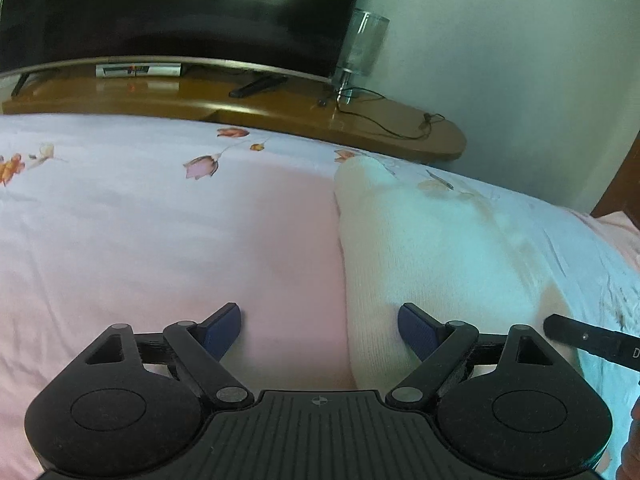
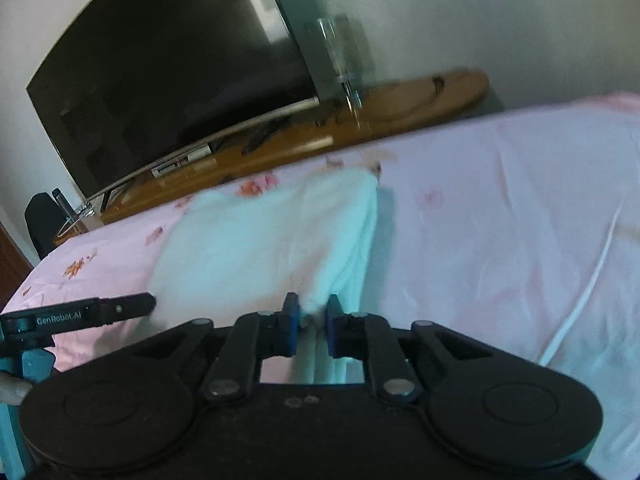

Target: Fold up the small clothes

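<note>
A white knitted garment (image 1: 420, 248) lies flat on the pink floral bedsheet (image 1: 160, 240). My left gripper (image 1: 320, 312) hovers open at the garment's near left edge, one blue pad over the sheet and the other over the cloth, gripping nothing. In the right wrist view the same garment (image 2: 260, 240) spreads ahead, and my right gripper (image 2: 312, 304) is shut on its near right corner, with a bunch of white cloth pinched between the blue pads. One finger of the left gripper (image 2: 120, 308) shows at the left, and the right gripper's finger (image 1: 580, 336) pokes in by the garment's near right edge.
Past the bed's far edge stands a wooden TV stand (image 1: 280, 108) carrying a large dark TV (image 1: 180, 8), a remote (image 1: 256, 88), a tall glass (image 1: 362, 48) and a black cable (image 1: 392, 128). A white cord (image 2: 592, 280) trails over the sheet to the right.
</note>
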The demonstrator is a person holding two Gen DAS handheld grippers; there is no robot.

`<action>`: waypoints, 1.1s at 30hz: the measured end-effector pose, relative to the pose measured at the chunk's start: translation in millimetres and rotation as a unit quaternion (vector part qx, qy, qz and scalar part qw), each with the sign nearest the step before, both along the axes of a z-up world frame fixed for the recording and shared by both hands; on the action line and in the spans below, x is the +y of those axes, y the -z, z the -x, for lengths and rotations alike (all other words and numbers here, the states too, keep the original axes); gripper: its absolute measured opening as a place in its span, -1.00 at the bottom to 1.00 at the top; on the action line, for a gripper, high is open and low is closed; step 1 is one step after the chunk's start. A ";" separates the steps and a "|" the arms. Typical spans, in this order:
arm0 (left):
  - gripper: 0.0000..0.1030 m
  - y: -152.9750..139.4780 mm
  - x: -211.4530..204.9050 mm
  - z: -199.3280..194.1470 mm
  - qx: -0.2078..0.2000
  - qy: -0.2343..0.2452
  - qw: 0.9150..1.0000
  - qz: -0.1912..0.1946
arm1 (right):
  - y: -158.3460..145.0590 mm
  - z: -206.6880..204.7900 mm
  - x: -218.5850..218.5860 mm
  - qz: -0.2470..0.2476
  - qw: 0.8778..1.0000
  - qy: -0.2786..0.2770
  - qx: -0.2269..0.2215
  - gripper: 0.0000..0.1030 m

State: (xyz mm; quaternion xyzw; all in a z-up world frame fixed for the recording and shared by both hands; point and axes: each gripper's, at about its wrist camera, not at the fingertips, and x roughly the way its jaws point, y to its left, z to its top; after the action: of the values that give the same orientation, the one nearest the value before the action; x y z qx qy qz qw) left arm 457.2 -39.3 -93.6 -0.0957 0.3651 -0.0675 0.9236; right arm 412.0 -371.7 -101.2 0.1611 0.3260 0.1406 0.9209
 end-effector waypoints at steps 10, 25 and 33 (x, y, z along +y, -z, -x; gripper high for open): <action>0.67 -14.8 -1.7 -42.5 -0.023 -0.014 1.000 -0.001 | -6.0 -45.4 -29.2 -0.071 0.997 0.035 -0.016 -0.22; 0.98 -2.8 26.2 29.5 -0.031 0.004 0.999 0.011 | -19.8 2.3 -17.6 -0.001 0.999 -0.034 -0.008 -0.52; 0.98 12.7 19.5 58.7 -0.019 -0.005 1.000 -0.020 | -0.9 51.0 17.1 0.029 0.998 -0.057 0.010 -0.64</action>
State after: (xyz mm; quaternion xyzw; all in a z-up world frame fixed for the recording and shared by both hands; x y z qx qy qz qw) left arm 398.6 -19.8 -106.3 -0.0775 0.3484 -0.0577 0.9324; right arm 361.0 -354.5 -100.3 0.1172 0.3480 0.1815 0.9123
